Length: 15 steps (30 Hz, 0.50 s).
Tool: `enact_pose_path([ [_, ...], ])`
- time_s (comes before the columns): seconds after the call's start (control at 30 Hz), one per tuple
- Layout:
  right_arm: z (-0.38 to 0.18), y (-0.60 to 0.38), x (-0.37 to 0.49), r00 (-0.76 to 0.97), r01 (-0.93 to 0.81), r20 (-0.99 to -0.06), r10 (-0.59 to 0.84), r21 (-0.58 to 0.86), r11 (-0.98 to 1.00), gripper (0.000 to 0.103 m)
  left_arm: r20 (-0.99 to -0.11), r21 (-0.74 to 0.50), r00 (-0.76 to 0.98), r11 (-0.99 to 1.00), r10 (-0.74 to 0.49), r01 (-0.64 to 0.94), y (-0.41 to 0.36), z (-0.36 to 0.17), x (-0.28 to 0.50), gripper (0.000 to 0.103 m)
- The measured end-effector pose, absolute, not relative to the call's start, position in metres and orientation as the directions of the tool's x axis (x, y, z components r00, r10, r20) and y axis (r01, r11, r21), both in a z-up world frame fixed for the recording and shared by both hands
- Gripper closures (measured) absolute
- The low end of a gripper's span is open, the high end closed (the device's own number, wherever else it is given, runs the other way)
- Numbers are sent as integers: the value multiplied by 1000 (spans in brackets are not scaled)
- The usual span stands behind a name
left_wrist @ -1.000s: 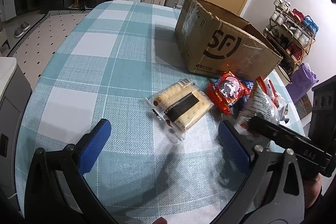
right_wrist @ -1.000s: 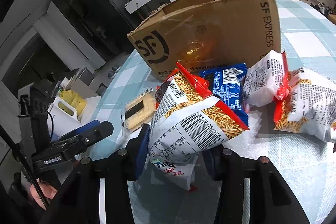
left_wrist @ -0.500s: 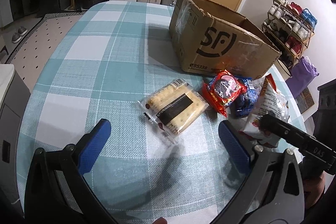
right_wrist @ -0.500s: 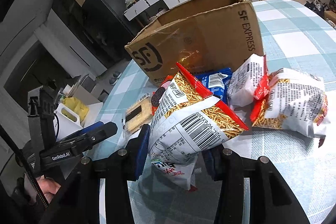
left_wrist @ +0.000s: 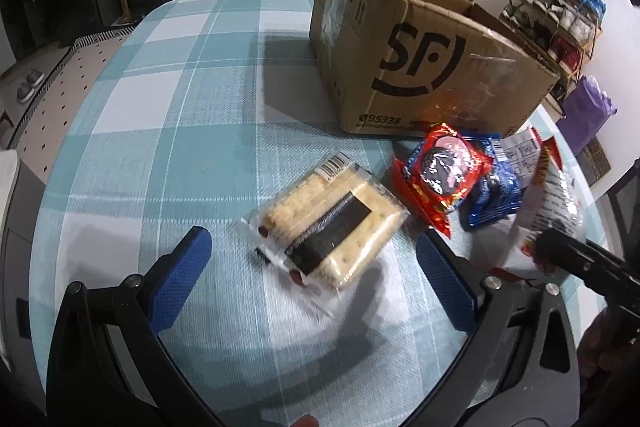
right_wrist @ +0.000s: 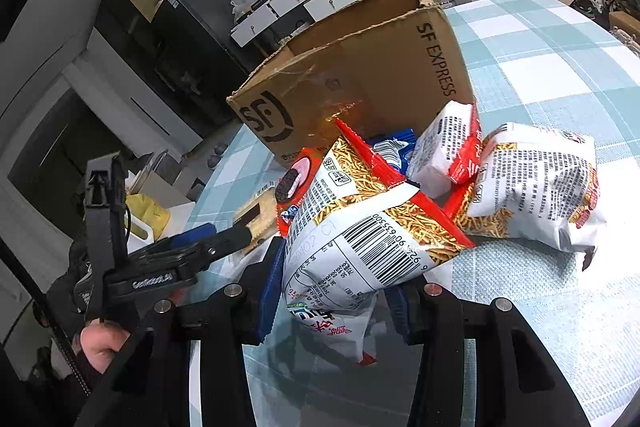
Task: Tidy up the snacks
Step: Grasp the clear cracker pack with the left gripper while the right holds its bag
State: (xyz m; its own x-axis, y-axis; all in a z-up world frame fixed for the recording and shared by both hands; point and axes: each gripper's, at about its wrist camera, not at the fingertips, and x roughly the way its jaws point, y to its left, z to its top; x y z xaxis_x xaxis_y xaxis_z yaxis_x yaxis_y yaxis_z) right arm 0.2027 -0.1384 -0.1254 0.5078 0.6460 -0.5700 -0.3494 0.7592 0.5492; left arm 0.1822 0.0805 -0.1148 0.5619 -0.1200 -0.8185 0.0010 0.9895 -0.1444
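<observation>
- The inside of the cardboard box (left_wrist: pixel 424 63) is hidden in both views; only its outer walls and torn rim show, so what it holds cannot be told.
- The cracker pack (left_wrist: pixel 332 223) is motion-blurred in the left wrist view, its print unreadable.
- In the right wrist view the held bag hides most of the cracker pack and part of the red cookie pack (right_wrist: pixel 294 183).
- The left gripper (left_wrist: pixel 316 259) has its blue pads spread wide with nothing between them; the cracker pack lies flat on the checked tablecloth (left_wrist: pixel 168 99) just ahead of the gap, apart from both pads.
- The right gripper (right_wrist: pixel 334 291) is clamped on a noodle snack bag (right_wrist: pixel 360 227), which stands up from the pads.
- Ahead and right of the left gripper lie the red cookie pack and a blue pack (left_wrist: pixel 494 195), touching, just before the box.
- Right of the held bag, two more white-and-red bags (right_wrist: pixel 532 183) rest on the cloth, beside the box.
</observation>
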Motion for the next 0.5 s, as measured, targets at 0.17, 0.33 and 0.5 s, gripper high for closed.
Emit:
enact_pose_path([
  [0.17,-126,-141,203,510,-342,-570,644,552,760,57,-833,-121,541,992,-112,20,79,-122,197,1],
  [0.33,-128,-145,203,510,-337,-573,642,553,762,57,-838,-96,534,994,-113,58,77,-126,208,1],
  [0.5,-128,-149,202,514,-332,-570,641,556,762,57,-840,-35,535,993,-91,113,69,-131,212,3],
])
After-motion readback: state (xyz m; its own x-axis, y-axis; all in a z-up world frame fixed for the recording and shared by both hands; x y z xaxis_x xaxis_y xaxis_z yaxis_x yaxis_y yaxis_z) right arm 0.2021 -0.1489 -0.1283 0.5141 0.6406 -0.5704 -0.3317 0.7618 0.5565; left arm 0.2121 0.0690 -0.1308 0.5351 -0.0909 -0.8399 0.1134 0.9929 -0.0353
